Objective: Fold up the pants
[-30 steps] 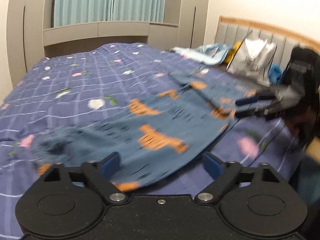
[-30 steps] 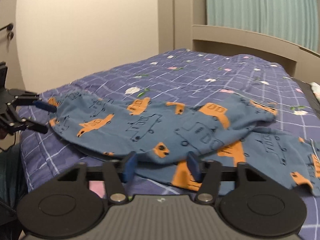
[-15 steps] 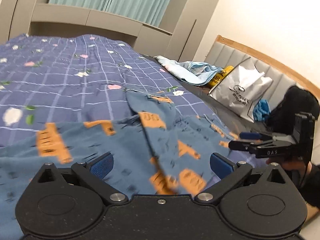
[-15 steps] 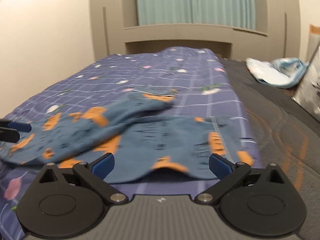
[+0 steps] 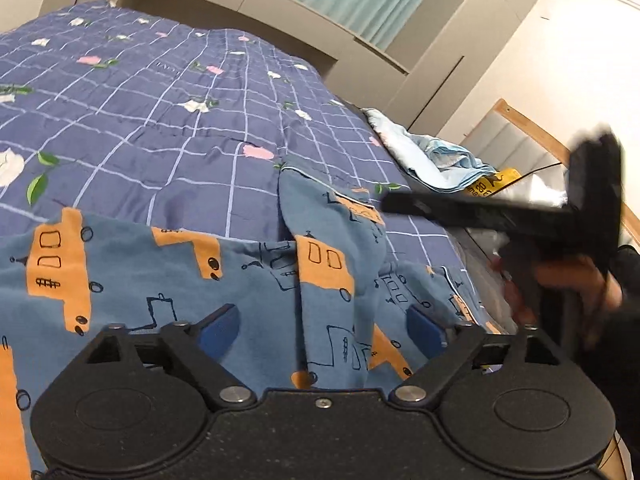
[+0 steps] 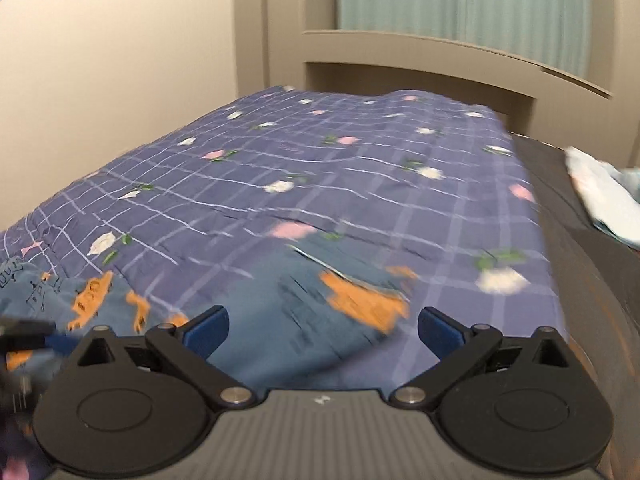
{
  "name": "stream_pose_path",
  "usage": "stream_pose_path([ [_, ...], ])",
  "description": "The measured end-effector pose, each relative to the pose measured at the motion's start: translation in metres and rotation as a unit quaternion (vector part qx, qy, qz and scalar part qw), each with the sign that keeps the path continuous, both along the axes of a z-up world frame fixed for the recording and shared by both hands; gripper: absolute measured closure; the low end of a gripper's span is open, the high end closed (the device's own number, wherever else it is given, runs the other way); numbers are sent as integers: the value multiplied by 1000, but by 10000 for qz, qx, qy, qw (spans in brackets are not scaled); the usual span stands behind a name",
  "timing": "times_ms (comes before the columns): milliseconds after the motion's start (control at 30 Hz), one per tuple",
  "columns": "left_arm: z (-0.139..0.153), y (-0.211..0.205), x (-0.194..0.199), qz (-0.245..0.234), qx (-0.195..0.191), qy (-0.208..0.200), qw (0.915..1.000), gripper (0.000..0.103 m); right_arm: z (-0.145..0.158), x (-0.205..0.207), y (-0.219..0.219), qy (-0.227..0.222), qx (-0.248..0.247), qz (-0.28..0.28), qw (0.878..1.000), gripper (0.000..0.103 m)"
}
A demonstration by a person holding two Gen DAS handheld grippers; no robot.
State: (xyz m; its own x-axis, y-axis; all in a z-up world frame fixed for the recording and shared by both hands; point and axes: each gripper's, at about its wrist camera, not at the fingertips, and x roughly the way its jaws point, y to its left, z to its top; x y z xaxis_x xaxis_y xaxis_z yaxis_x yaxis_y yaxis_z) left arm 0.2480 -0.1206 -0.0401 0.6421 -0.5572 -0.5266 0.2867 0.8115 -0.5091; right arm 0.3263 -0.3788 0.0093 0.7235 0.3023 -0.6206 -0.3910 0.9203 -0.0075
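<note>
The blue pants point(image 5: 256, 288) with orange vehicle prints lie spread on the purple checked bedspread point(image 5: 160, 112). One leg end points away from me. My left gripper point(image 5: 322, 326) is open and empty just above the pants. My right gripper point(image 6: 323, 328) is open and empty over the blurred pants point(image 6: 312, 308). The right gripper also shows in the left wrist view point(image 5: 394, 202) at the right, its fingers stretched over the far leg end. The left gripper's blurred blue fingertips point(image 6: 56, 342) show at the left edge of the right wrist view.
A light blue cloth pile point(image 5: 436, 156) and a yellow item point(image 5: 492, 186) lie by the padded headboard point(image 5: 520, 136). A grey wardrobe and teal curtain point(image 6: 460, 4) stand beyond the bed. A dark bare mattress strip point(image 6: 580, 264) runs along the bedspread's right edge.
Both grippers have moved forward and lower over the pants. The right gripper has swung in closer, over the far leg end. Both stay open.
</note>
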Motion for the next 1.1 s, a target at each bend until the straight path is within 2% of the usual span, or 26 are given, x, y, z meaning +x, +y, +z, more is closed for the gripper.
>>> stream_pose_path([
  [100,-2,4,2,48,-78,88,9999,30,-4,30,37,215,-190,189,9994,2],
  [133,-3,5,3,65,-110,117,9998,38,-7,39,49,340,-258,257,9988,6],
  [167,-3,7,4,61,-158,144,9998,51,-11,47,58,443,-338,302,9980,8],
  [267,-6,6,6,-128,-175,243,9995,75,-24,62,80,598,-608,340,9958,17],
  [367,-7,1,4,-361,-166,194,9990,93,-32,68,90,697,-858,219,9936,27],
  [433,-6,-3,3,-402,-106,147,9990,100,-36,70,92,783,-971,193,9920,30],
  [467,-6,-5,3,-409,-91,135,9990,101,-37,72,93,831,-1027,187,9911,32],
  [567,-2,-9,1,-462,-80,84,9989,102,-42,77,94,994,-1202,126,9877,51],
  [600,0,-10,-1,-481,-59,34,9988,102,-42,77,93,1028,-1211,123,9872,66],
  [633,3,-12,-2,-507,-21,-31,9987,102,-41,77,91,1030,-1192,112,9874,85],
  [700,10,-16,-5,-580,68,-198,9981,103,-35,73,85,976,-1104,55,9891,99],
  [867,33,-29,-17,-854,512,-783,9919,103,-2,46,46,467,-644,-227,9966,101],
  [1000,48,-50,-34,-1251,977,-1281,9790,103,27,2,-8,-28,-109,-725,9973,101],
  [1100,47,-66,-45,-1585,1286,-1496,9674,103,34,-37,-47,-201,269,-1124,9931,101],
])
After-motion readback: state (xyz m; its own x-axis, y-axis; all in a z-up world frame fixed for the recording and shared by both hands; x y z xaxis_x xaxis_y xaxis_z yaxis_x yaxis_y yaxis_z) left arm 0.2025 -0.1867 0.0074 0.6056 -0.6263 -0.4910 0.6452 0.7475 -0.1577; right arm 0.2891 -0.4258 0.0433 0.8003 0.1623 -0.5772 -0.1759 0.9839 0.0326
